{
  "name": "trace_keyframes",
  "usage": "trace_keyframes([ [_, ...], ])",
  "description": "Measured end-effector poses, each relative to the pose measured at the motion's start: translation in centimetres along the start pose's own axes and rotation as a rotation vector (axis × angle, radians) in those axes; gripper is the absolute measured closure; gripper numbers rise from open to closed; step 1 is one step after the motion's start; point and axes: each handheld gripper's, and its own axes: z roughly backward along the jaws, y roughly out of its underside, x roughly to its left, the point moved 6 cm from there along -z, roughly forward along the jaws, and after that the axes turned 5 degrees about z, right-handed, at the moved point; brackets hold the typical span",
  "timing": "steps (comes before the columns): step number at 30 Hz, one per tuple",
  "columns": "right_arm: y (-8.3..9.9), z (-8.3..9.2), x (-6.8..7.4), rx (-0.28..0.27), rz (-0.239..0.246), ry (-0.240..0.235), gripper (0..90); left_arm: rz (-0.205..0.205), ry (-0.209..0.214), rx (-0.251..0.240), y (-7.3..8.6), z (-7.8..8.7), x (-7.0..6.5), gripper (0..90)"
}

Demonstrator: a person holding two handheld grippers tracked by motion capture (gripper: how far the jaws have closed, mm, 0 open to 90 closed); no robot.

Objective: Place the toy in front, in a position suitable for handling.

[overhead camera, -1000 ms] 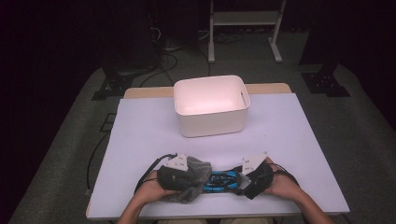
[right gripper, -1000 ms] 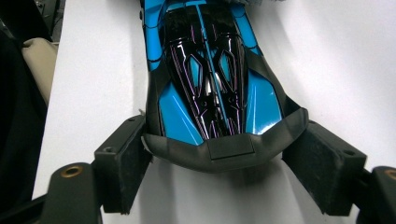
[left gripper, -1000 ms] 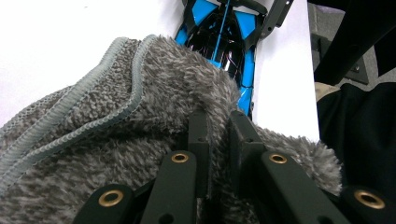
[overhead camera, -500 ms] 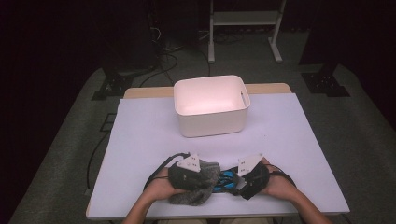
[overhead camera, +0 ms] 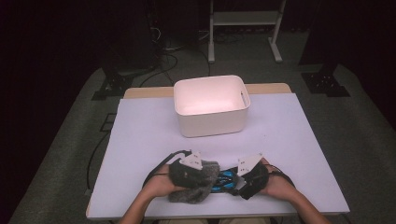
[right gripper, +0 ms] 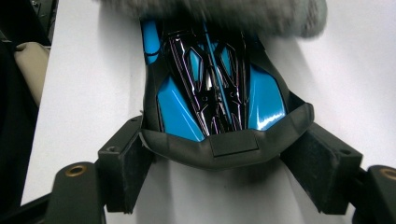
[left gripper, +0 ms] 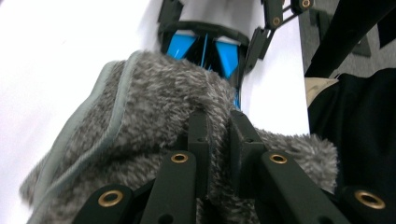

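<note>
- Since the earlier frames the left tool (overhead camera: 198, 173) has shifted with the grey fluffy cloth (overhead camera: 194, 179) toward the toy car (overhead camera: 225, 180); the cloth lay left of the car and now overlaps its end.
- Right tool (overhead camera: 240, 179) has kept its place at the car's other end.
- White tub (overhead camera: 211, 122) stands upright at the far middle of the table (overhead camera: 140, 135), well apart from both hands, its inside bare.
- Beyond the table: a white metal frame (overhead camera: 243, 18) and cables on the grey floor.
- Blue and black car lies on the table near the person's edge, between the two tools; in the left gripper view the cloth hides its near part.
- Left tool: jaws pressed together, pinching a fold of the cloth (left gripper: 154, 116); the cloth bunches around the jaw tips.
- Right tool (right gripper: 224, 161): jaws spread wide, one at each side of the car's (right gripper: 210, 98) black end, pads against its corners, gripping it.
- Left hand (overhead camera: 161, 186) and right hand (overhead camera: 278, 184) rest low over the near table edge, forearms coming in from below, tools pointed at each other along the table.
</note>
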Motion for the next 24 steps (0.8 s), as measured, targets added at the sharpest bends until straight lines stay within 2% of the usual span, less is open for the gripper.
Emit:
trace_keyframes([
  [6,0.1,-0.1,-0.1,-0.014,0.0,0.0,24.6,-0.033,0.031,0.007,-2.2,-1.4,-0.1,81.1],
  [13,0.1,-0.1,0.0,-0.022,-0.003,0.003,24.6,-0.076,0.071,0.04,-4.2,-3.9,-0.5,81.0],
  [17,0.1,-0.1,0.0,-0.028,-0.017,0.001,24.7,-0.074,0.074,0.049,-3.9,-3.4,-0.3,81.1],
  [22,0.1,-0.1,0.0,-0.031,-0.012,-0.002,24.7,-0.03,0.075,0.023,-3.1,-2.4,0.3,81.1],
  [24,0.1,-0.1,0.0,-0.029,-0.017,-0.002,24.7,-0.031,0.079,0.023,-3.3,-2.6,0.2,81.1],
])
